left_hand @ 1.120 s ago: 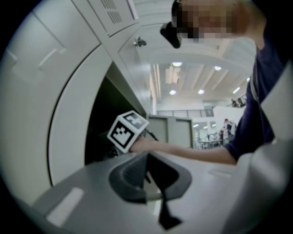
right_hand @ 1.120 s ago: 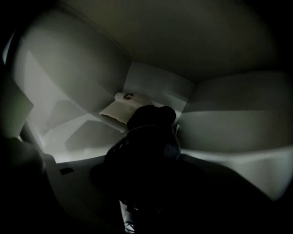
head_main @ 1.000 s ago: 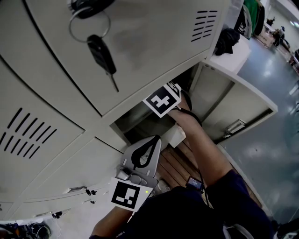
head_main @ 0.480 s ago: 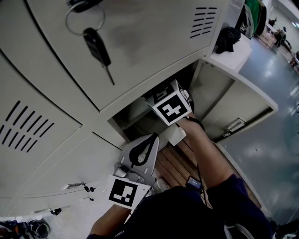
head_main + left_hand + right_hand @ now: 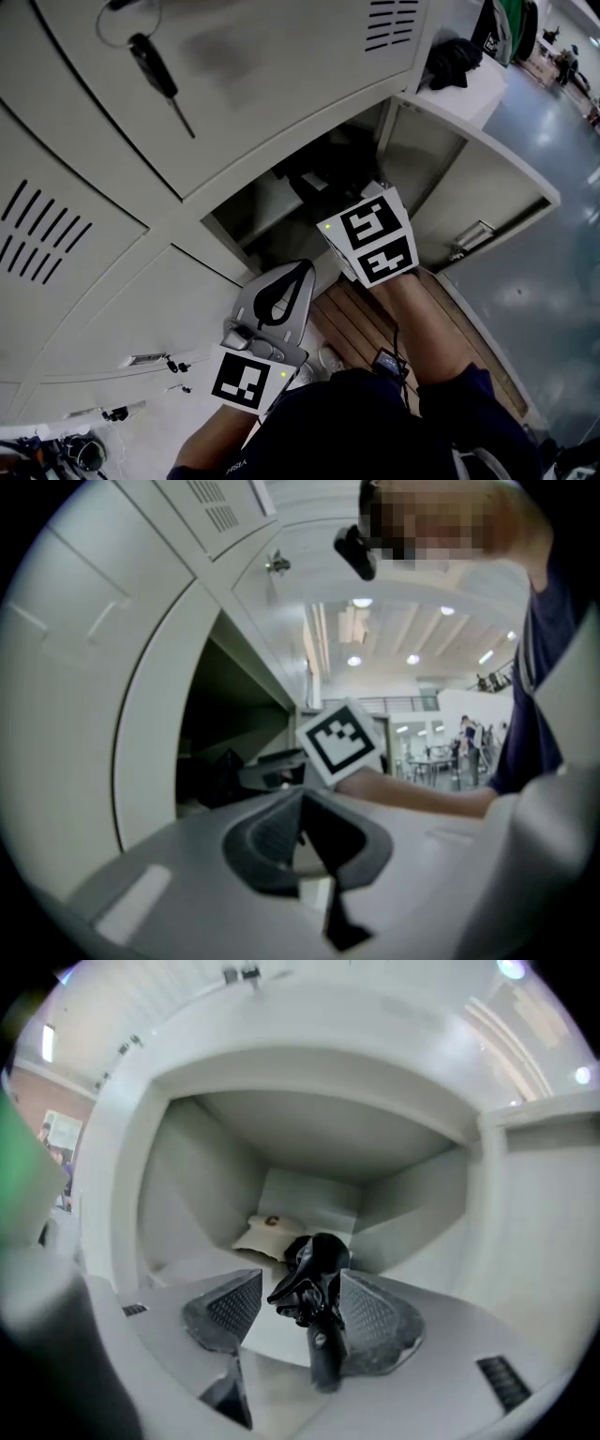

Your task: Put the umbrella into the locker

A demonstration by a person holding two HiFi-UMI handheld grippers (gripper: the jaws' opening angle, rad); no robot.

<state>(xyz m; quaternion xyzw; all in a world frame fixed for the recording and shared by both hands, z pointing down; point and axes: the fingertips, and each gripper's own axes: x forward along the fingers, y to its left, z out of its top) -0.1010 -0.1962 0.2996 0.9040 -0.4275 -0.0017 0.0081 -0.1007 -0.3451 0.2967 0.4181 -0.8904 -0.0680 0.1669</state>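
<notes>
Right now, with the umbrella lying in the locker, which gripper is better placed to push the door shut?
Right. The right gripper sits at the locker mouth, jaws open, umbrella between them, and the open door hangs on its side. The left gripper is lower, jaws shut, farther from the door.

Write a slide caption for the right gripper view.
Right gripper, jaws apart, in front of the open locker, with the black folded umbrella lying inside.

A black folded umbrella lies lengthwise on the floor of an open locker compartment, handle end nearest the opening. The locker is pale grey metal, its door swung wide.
</notes>
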